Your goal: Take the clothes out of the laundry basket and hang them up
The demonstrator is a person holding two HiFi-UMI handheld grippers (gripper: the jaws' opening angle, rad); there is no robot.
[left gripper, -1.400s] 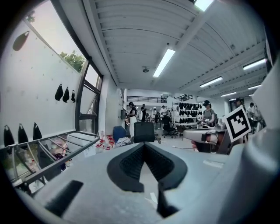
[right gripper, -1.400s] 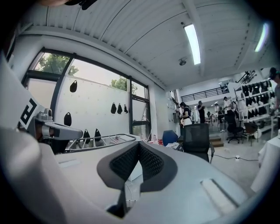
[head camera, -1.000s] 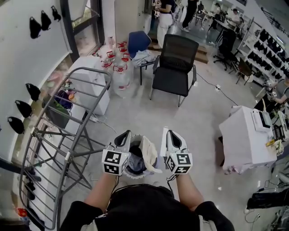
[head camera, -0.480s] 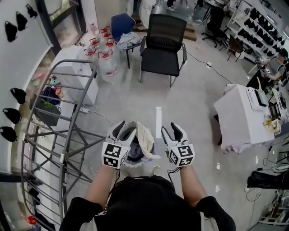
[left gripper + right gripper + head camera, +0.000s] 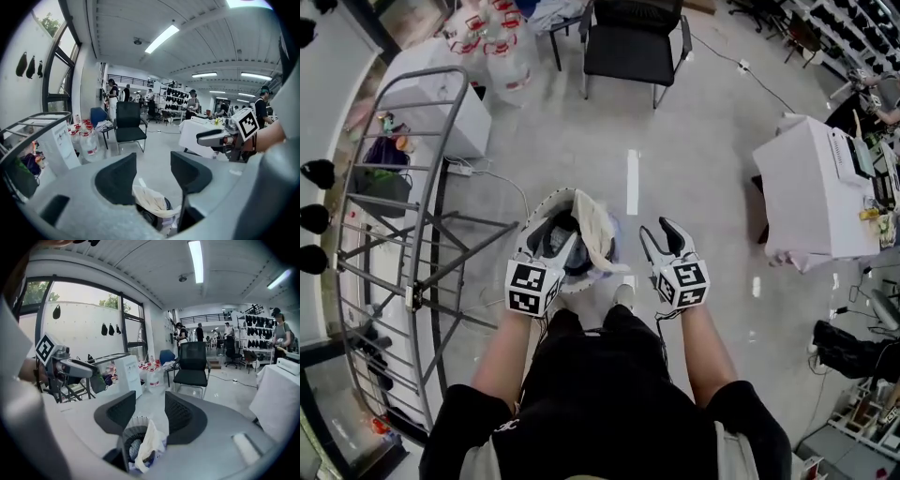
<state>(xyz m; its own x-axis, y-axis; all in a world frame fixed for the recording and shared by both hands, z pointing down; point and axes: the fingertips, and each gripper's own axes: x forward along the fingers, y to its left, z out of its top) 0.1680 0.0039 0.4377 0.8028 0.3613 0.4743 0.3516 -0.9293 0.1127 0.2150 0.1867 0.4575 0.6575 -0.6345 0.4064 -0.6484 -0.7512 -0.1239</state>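
While both grippers are hovering by the round white plastic laundry basket (image 5: pixel 546 200) on the pale grey floor (image 5: pixel 675 131), the step in hand is looking like the reach for a first garment. The cream cloth (image 5: pixel 596 234) is draping over the basket's right rim, and darker clothes (image 5: pixel 134 448) are lying inside.

That draped cloth is probably the easiest pick. Pinching it at its top fold and lifting straight up should keep the light basket from tipping or rising with it. The other gripper could be taking a second corner, so the cloth is spreading ready for the grey metal drying rack (image 5: pixel 411 298) standing near on the person's left.

The left gripper (image 5: pixel 549 232) is hanging over the basket's mouth, its jaws spread with nothing pinched. The right gripper (image 5: pixel 657 234) is waiting just beside the basket's right edge, its jaws likewise parted and empty. Both forearms are reaching forward, roughly parallel, with the grippers tilting somewhat downward.
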